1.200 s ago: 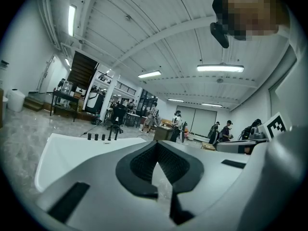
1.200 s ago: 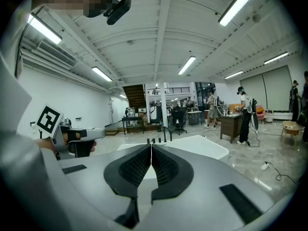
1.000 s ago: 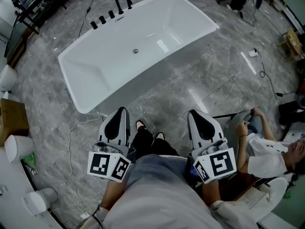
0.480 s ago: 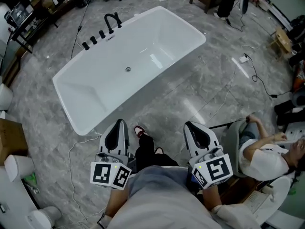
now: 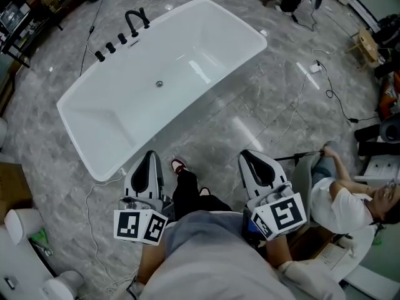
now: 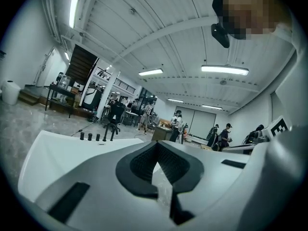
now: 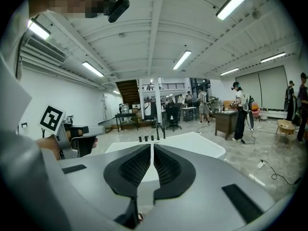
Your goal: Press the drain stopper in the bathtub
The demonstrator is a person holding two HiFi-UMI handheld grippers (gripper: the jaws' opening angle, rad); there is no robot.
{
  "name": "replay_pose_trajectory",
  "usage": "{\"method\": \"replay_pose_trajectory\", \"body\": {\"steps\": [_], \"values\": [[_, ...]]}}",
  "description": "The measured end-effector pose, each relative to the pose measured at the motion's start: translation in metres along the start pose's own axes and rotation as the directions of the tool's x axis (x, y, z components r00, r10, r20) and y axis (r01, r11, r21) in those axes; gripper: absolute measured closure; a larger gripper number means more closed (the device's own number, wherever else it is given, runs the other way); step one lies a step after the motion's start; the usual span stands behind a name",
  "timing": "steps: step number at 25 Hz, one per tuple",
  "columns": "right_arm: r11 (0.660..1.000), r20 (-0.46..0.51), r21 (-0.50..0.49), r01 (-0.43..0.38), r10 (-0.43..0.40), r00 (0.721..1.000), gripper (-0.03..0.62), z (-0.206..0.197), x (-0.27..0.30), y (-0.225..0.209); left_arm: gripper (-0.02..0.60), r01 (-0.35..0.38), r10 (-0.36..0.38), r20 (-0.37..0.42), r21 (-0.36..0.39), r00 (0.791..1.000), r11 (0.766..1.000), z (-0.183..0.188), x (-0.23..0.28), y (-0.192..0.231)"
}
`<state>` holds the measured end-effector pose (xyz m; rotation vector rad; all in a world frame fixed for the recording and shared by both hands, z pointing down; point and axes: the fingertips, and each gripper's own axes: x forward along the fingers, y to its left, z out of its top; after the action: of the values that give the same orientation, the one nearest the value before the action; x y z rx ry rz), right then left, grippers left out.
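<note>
Here, in the head view, the person's own body covers the arms, so only the front parts of the two tongs and their marker cubes stick out. The left gripper (image 5: 150, 157) and the right gripper (image 5: 246, 157) are both held low over the gray floor, near the person's shoes (image 5: 179, 165) and well apart from the white bathtub (image 5: 212, 30). In the tub sits the drain stopper (image 5: 159, 84), a small round dot in the middle of its bottom, too small to show more. Black taps (image 5: 110, 45) stand on the far rim. A seated person (image 5: 337, 208) is partly cut off at the right edge. In the left gripper view, the jaws are clenched, the tips touching, with nothing gripped; the little gap lower down seems to show just floor. The tub rim and taps show past them, but the tub wall hides the stopper. In the right gripper view, the jaws are squeezed together to a thin slit and hold nothing. The tub lies ahead, its stopper again hidden, and the other gripper shows at the left.
</note>
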<state>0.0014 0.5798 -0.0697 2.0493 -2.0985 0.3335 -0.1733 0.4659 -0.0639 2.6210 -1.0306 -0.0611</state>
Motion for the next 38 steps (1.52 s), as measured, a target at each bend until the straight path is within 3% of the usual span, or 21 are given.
{"method": "replay_pose_trajectory", "body": {"steps": [9, 15, 28, 38], "values": [[1.000, -0.014, 0.008, 0.001, -0.001, 1.000, 0.574, 0.016, 0.058, -0.006, 0.576, 0.014, -0.014, -0.021, 0.004, 1.000, 1.000, 0.013, 0.047, 0.032], [1.000, 0.001, -0.027, 0.000, 0.000, 1.000, 0.574, 0.038, 0.092, -0.005, 0.575, 0.022, -0.022, 0.014, -0.007, 1.000, 1.000, 0.032, 0.070, 0.061], [0.989, 0.026, -0.140, -0.038, 0.042, 0.999, 0.572, 0.088, 0.151, 0.033, 0.576, 0.029, -0.030, 0.060, 0.009, 0.998, 1.000, 0.064, 0.086, 0.126], [0.977, -0.012, -0.177, -0.123, 0.123, 0.992, 0.574, 0.090, 0.187, 0.071, 0.575, -0.009, 0.009, 0.068, -0.003, 0.998, 1.000, 0.071, 0.072, 0.152]]}}
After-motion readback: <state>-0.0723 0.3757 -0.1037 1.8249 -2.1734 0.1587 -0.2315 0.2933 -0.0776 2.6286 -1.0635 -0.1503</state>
